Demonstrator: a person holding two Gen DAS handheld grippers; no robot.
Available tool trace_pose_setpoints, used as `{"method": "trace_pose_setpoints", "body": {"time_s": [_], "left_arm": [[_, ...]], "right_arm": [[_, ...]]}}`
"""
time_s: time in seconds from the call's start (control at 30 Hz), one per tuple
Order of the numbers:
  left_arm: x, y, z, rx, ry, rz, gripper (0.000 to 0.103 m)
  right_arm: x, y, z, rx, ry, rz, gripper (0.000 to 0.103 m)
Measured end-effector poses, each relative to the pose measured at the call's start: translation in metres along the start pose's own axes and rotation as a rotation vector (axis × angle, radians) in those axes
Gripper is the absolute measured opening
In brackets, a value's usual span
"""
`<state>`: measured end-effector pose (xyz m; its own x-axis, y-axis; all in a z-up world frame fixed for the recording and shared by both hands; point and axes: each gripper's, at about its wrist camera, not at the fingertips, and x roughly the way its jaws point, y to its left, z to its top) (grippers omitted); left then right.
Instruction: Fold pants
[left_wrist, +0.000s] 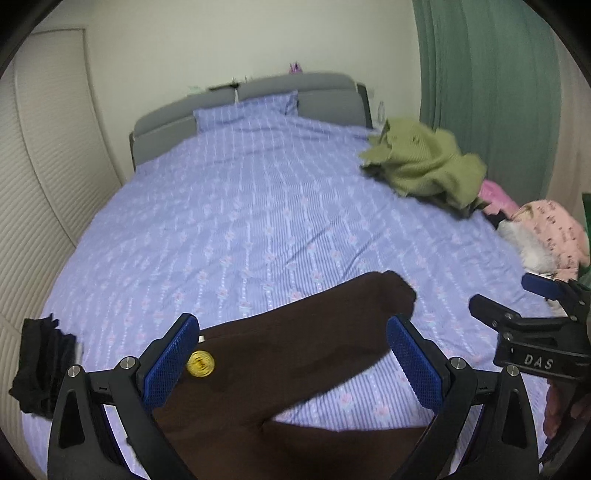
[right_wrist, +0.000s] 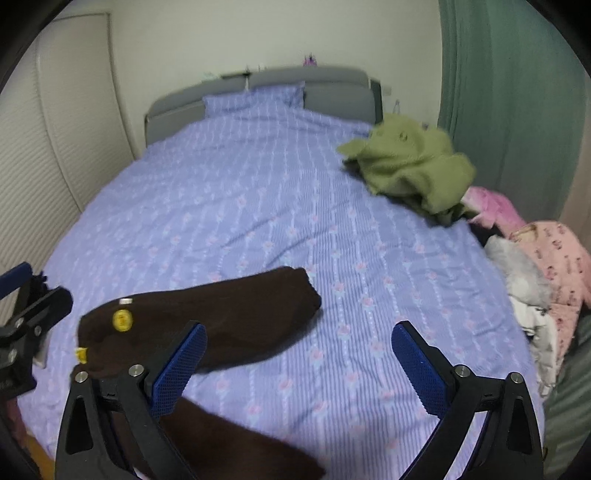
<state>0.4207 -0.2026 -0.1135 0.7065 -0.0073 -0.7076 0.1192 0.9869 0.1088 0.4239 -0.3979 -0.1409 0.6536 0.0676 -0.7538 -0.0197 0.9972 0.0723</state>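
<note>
Dark brown pants (left_wrist: 280, 350) lie on the near part of the bed, legs spread apart, with a round yellow badge (left_wrist: 200, 363) near the waist. My left gripper (left_wrist: 295, 354) hangs open just above them, its blue pads on either side of one leg. In the right wrist view the pants (right_wrist: 221, 317) lie at the lower left, and my right gripper (right_wrist: 299, 365) is open over bare sheet, its left fingertip above the cloth. The right gripper (left_wrist: 517, 306) also shows at the right edge of the left wrist view, open.
The bed has a lilac flowered sheet (left_wrist: 258, 206) and a grey headboard (left_wrist: 258, 96). A green garment (left_wrist: 424, 162) and pink and white clothes (left_wrist: 546, 232) are piled along the right side. Black clothing (left_wrist: 40, 369) lies at the left edge. A green curtain (left_wrist: 487, 81) hangs at right.
</note>
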Motion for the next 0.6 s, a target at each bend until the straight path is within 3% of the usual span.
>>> {"method": "trace_pose_setpoints", "body": {"time_s": [0.27, 0.37, 0.6], "left_arm": [[0.101, -0.026, 0.008, -0.006, 0.155, 0.013, 0.103], [0.123, -0.033, 0.008, 0.007, 0.179, 0.01, 0.103], [0.165, -0.049, 0.011, 0.033, 0.237, 0.006, 0.103]], "right_arm": [[0.128, -0.031, 0.013, 0.069, 0.188, 0.053, 0.079], [0.162, -0.037, 0.014, 0.089, 0.224, 0.071, 0.078], [0.221, -0.047, 0.009, 0.19, 0.323, 0.114, 0.063]]}}
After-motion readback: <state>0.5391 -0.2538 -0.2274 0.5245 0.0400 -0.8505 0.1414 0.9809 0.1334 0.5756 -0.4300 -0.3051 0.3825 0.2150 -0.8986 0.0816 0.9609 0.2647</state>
